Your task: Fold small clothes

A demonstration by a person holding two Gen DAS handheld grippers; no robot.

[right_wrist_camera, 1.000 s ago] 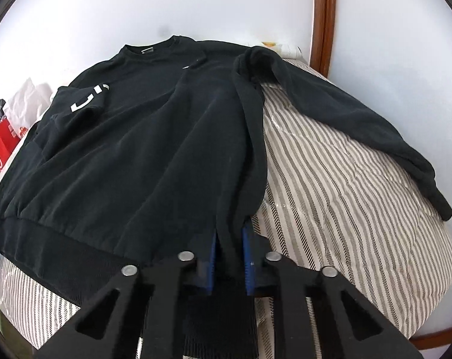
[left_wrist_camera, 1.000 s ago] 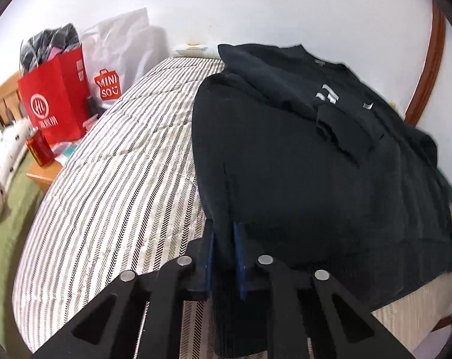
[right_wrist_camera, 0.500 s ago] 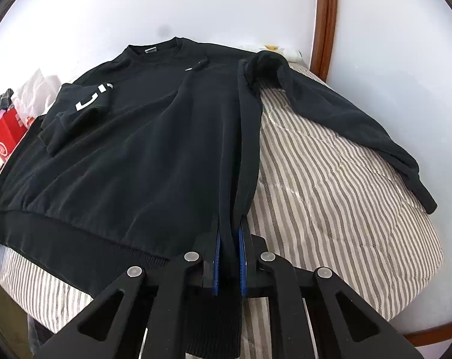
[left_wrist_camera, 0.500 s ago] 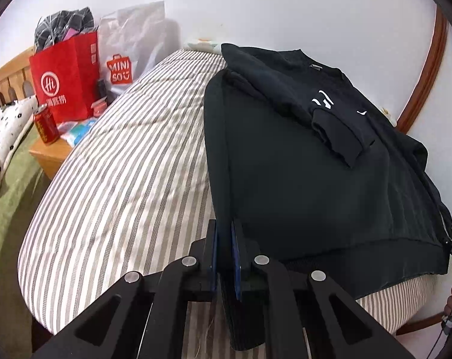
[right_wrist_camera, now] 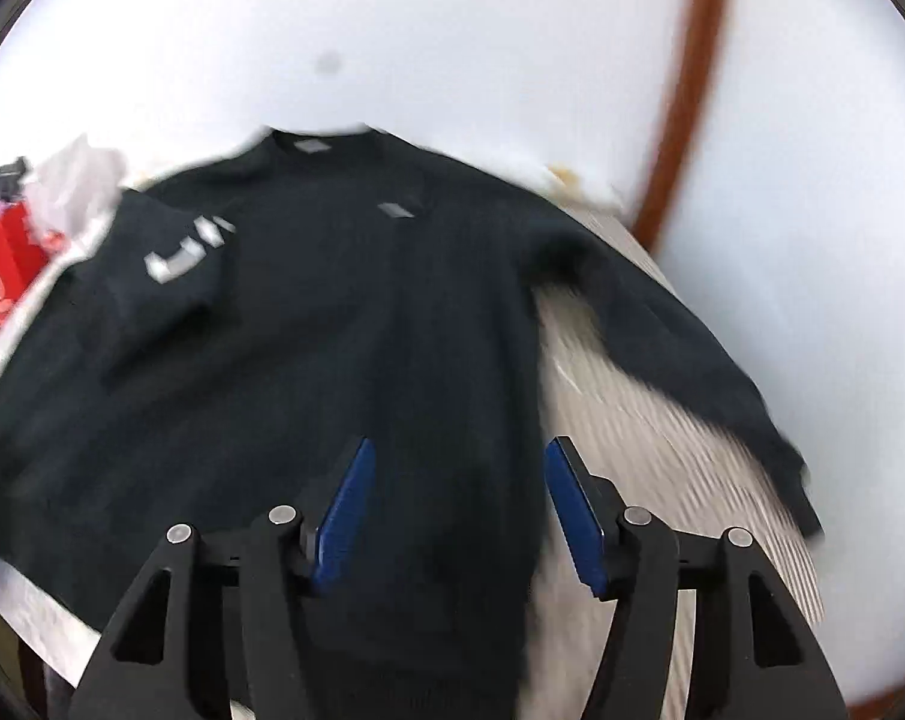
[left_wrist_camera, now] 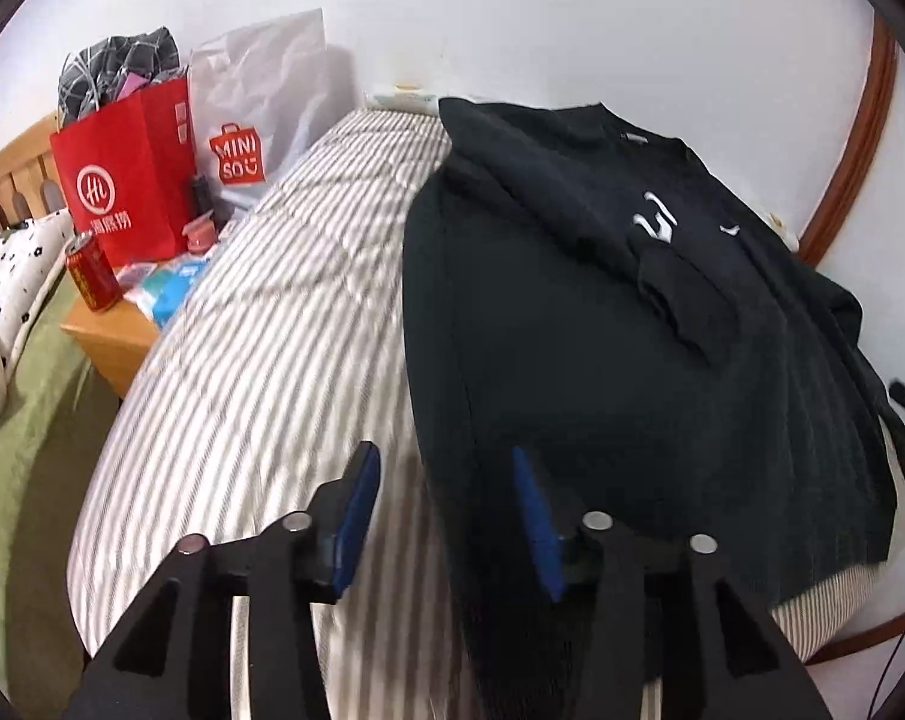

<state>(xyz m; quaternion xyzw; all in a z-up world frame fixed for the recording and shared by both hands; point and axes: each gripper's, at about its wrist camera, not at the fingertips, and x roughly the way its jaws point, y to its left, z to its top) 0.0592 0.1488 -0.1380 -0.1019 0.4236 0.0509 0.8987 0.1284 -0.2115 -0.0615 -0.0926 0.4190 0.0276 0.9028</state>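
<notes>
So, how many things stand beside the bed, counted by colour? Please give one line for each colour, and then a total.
Red: 2, the paper bag and the drink can.
White: 1, the plastic bag.
Black and white: 1, the spotted pillow.
Total: 4.
</notes>
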